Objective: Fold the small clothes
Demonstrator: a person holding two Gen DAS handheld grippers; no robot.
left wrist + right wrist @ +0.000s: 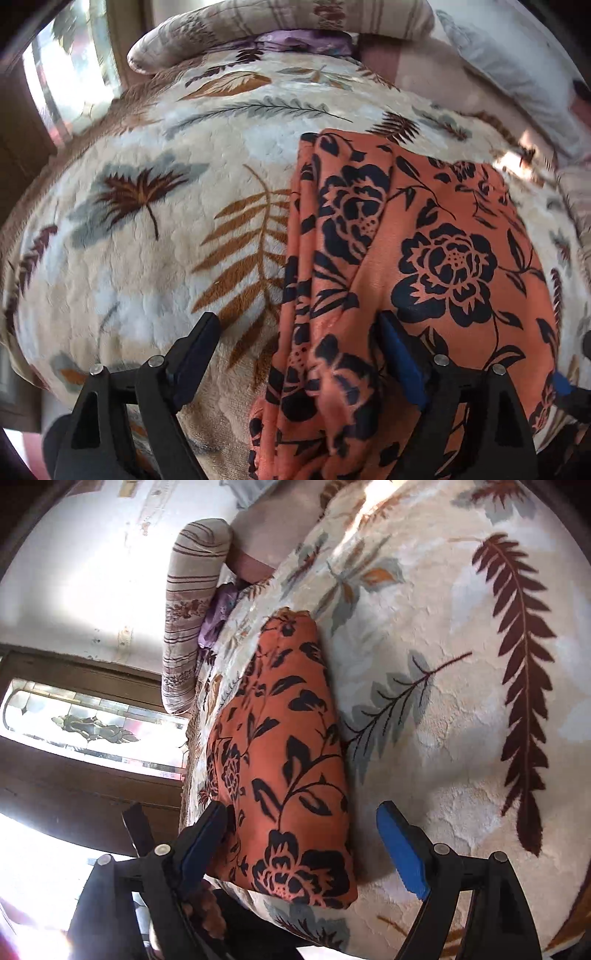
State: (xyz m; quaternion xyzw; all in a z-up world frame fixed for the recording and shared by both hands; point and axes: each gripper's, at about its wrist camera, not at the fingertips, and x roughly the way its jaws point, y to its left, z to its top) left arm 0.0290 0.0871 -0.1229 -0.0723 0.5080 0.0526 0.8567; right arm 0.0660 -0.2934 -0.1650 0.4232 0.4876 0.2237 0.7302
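An orange garment with a black flower print point(424, 258) lies folded on the cream leaf-patterned blanket point(147, 258). My left gripper point(295, 328) is open, low over the garment's bunched left edge, with one finger on either side of it. In the right wrist view the same garment point(284, 760) lies as a long folded strip. My right gripper point(301, 819) is open around its near end, with the blanket point(461, 701) under it. Neither gripper holds the cloth.
A striped pillow point(280, 26) and a purple cloth point(295, 40) lie at the far end of the bed. A pale pillow point(517, 74) sits at the far right. A wooden window frame with patterned glass point(92, 731) is beside the bed.
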